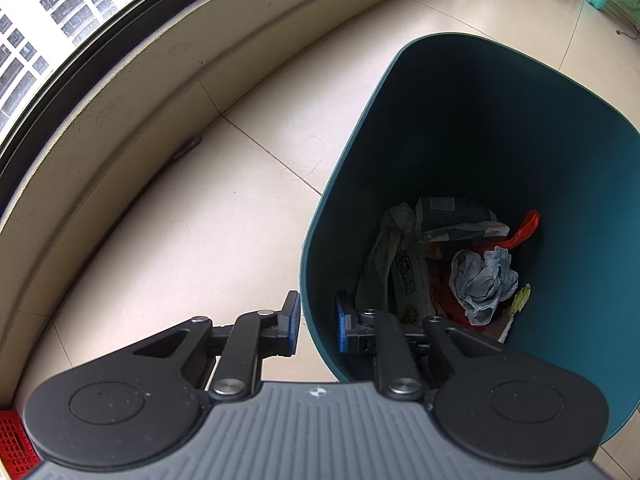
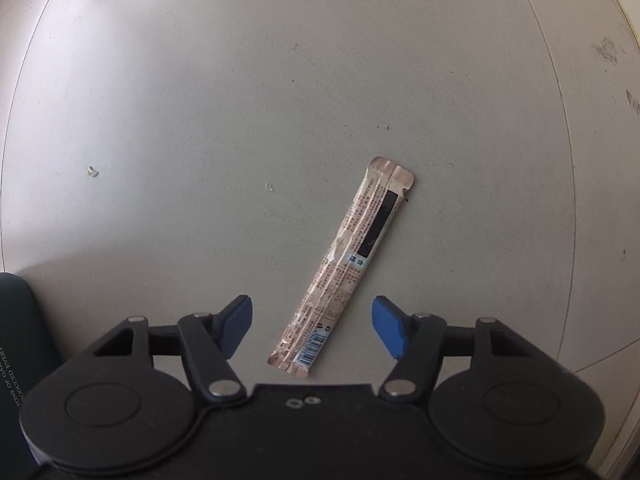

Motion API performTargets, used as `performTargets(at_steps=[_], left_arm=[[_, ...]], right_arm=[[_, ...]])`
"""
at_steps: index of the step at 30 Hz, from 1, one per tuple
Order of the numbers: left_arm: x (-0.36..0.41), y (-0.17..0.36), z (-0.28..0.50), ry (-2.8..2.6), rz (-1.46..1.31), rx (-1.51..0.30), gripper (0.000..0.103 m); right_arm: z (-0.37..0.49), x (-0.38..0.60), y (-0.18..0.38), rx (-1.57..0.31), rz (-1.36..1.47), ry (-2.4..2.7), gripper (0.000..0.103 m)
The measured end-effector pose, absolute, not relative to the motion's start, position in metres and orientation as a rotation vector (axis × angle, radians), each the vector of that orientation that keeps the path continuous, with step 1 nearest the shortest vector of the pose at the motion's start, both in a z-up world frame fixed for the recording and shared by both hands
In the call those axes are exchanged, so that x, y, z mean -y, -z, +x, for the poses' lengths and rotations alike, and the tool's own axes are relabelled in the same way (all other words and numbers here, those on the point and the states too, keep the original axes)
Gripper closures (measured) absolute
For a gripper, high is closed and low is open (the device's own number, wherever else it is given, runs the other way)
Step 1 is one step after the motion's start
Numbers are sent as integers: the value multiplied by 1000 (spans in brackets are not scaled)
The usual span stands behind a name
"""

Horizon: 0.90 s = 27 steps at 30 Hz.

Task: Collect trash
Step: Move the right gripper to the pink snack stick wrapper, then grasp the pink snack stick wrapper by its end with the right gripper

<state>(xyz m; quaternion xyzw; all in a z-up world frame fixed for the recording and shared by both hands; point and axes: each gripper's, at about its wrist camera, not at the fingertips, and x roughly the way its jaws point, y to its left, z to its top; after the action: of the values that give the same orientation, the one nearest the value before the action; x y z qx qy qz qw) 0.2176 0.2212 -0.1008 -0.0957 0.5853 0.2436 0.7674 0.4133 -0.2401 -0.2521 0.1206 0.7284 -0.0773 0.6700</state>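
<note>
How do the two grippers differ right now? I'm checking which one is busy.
The left gripper straddles the teal bin's rim, one finger outside and one inside; the right gripper hangs over the floor with a stick wrapper between its fingers. The left's gap is narrow, the right's wide. Both have blue pads and grip nothing.

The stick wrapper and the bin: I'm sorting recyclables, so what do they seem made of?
The stick wrapper looks like thin printed plastic or foil film, slightly glossy, with crimped sealed ends and a back seam. The bin seems to be smooth moulded plastic, matte teal, with a thin, even wall.
</note>
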Motion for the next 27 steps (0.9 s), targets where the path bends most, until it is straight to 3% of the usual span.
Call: performTargets(at_steps=[9,20,27], left_arm=[[-214,102,220,-523,-178,-1269,86],[-214,102,220,-520,-178,-1268,86],[-216,99,219,-516,-194,-1266,86]], right_arm=[[407,252,273,-1666,324,204,68],[399,251,282,-1663,295,231,80],[413,235,241,-1598,260,136,84]])
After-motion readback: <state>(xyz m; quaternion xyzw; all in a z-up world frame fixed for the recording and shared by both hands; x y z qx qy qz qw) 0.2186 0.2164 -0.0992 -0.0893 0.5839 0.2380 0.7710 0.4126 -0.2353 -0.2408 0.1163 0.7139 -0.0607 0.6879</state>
